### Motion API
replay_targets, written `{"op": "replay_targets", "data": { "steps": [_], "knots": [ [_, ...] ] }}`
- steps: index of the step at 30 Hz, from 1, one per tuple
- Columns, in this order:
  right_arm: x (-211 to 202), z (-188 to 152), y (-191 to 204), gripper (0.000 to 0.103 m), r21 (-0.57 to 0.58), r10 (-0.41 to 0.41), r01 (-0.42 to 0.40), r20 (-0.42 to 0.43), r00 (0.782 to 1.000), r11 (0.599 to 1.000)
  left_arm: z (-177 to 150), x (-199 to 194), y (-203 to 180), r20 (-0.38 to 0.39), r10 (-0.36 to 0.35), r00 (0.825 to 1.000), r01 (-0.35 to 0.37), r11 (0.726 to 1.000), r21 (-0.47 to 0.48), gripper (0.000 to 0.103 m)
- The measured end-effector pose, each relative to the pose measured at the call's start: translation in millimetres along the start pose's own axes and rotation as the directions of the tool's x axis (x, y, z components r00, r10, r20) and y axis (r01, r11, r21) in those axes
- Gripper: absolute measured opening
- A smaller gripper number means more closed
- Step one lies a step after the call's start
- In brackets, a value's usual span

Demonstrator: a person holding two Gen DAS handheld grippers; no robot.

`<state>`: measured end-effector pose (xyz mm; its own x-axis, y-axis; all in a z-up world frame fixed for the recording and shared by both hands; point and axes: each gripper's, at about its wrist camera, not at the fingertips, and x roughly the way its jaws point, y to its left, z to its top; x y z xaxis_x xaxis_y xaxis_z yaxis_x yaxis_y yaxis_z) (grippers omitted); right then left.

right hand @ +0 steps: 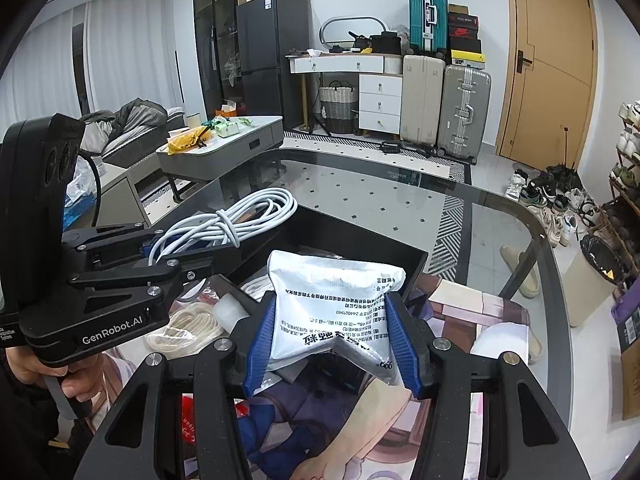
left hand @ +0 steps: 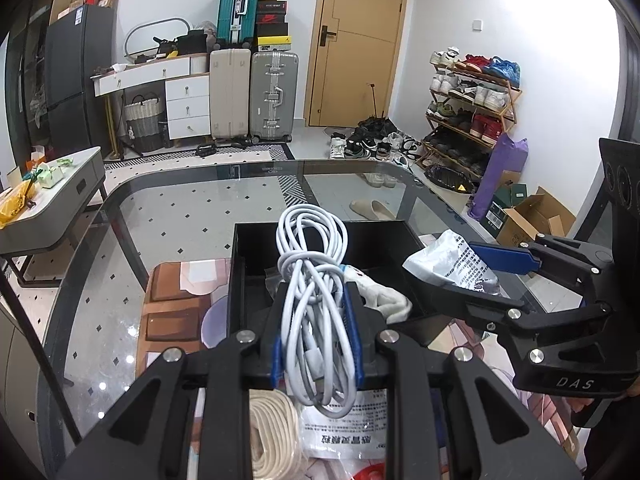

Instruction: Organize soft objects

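Note:
My left gripper (left hand: 316, 316) is shut on a coiled white cable (left hand: 314, 280) and holds it above the near edge of a black open box (left hand: 372, 236) on the glass table. My right gripper (right hand: 334, 320) is shut on a silver-white soft packet (right hand: 336, 300) with printed text, held over the box's right side (right hand: 416, 264). The right gripper and packet (left hand: 452, 260) show at the right of the left wrist view; the left gripper (right hand: 188, 248) with the cable (right hand: 224, 220) shows at the left of the right wrist view. A white cloth (left hand: 384, 296) lies in the box.
A cream rope coil (left hand: 272, 432) and a printed plastic bag (left hand: 344, 428) lie on the patterned mat (left hand: 172, 304) before the box. The glass table's rounded edge (left hand: 248, 168) runs behind. A grey side table (left hand: 52, 200) stands left; shoe rack and suitcases are beyond.

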<state>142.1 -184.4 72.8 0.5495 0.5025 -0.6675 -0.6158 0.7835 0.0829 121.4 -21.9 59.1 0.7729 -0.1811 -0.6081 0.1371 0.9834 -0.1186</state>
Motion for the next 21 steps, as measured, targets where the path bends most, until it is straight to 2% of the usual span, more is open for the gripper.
{"op": "replay_targets", "data": {
  "steps": [9, 21],
  "knots": [
    [17.3, 16.2, -0.8, 0.053, -0.012, 0.001, -0.001, -0.031, 1.000, 1.000, 4.1, 13.9, 7.0, -0.028, -0.002, 1.000, 0.002, 1.000, 0.004, 0.023],
    [52.6, 19.4, -8.4, 0.053, -0.021, 0.007, -0.008, -0.080, 0.997, 1.000, 8.9, 35.3, 8.7, -0.046, 0.003, 0.999, -0.003, 1.000, -0.002, 0.023]
  ]
}}
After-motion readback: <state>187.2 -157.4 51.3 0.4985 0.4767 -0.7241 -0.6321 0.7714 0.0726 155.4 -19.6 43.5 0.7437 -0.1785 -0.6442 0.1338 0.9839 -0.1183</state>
